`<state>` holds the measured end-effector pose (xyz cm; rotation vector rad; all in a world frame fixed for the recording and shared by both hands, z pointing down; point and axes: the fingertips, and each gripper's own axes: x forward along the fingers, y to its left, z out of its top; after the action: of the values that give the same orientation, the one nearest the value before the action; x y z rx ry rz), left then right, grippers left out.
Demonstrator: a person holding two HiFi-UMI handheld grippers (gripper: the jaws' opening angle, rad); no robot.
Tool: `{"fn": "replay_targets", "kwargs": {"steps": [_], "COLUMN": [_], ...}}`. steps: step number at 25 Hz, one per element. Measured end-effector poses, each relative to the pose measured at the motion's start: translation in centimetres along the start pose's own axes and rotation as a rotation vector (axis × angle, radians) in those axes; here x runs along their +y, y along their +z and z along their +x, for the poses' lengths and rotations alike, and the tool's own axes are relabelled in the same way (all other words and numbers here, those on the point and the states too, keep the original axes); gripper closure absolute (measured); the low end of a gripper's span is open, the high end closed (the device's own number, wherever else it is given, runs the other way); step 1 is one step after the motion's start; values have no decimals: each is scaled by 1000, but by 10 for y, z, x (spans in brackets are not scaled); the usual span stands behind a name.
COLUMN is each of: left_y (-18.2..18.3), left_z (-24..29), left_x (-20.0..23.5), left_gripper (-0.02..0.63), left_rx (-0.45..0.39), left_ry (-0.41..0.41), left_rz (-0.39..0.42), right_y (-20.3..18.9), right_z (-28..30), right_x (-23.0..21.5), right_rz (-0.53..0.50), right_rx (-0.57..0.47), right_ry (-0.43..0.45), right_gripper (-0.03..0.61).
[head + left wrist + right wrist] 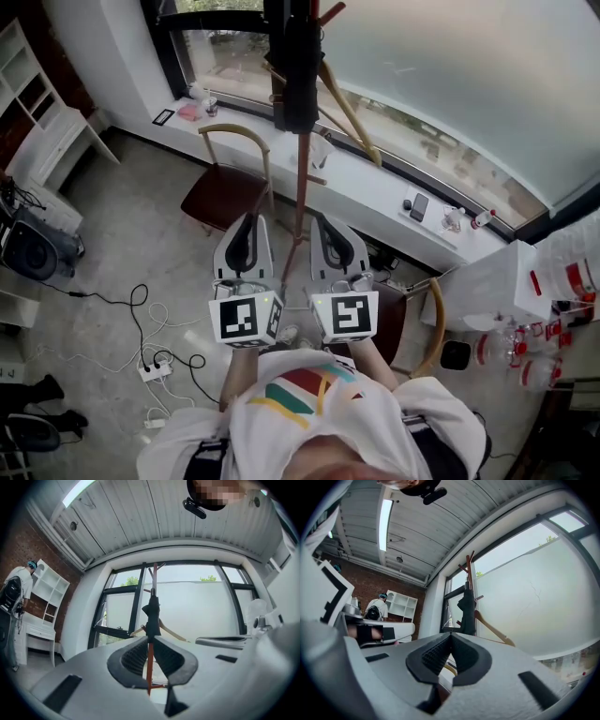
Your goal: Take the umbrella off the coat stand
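Bright daylight floods through the window (441, 84), while fisheye views curve and darken at their edges.

The right gripper (451, 635) has its black ribbed jaws closed together with nothing between them. Beyond them, a black folded umbrella (467, 611) hangs on a reddish-brown wooden coat stand (469, 569) by the frosted window (525, 592). A person (375, 609) stands beside white open shelves (402, 605).

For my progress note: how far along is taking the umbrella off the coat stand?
Done: nothing yet; the umbrella hangs on the coat stand. In hand: left gripper and right gripper, shut and empty, point at the stand. To do: grasp and lift it off.
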<state>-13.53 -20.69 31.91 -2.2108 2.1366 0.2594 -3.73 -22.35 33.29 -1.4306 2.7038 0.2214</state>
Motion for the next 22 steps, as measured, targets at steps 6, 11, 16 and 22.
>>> {"fn": "replay_targets", "kwargs": {"steps": [6,11,16,22], "left_y": [-5,-8,3,75], "left_z": [26,37,50,94], "left_x": [-10,-14,-17,-15], "left_gripper": [601,601,598,497], "left_rx": [5,-15,-31,-162], "left_ry": [-86,-130,-167,-237], "left_rz": [-13,-31,-13,16], "right_y": [-3,-5,-1,8], "right_z": [5,3,3,4], "right_x": [-10,-13,-16,-22], "right_rz": [2,-12,-17,-45], "right_rx": [27,34,22,-25], "right_ry": [-53,-83,-101,-117], "right_gripper": [578,578,578,578]}}
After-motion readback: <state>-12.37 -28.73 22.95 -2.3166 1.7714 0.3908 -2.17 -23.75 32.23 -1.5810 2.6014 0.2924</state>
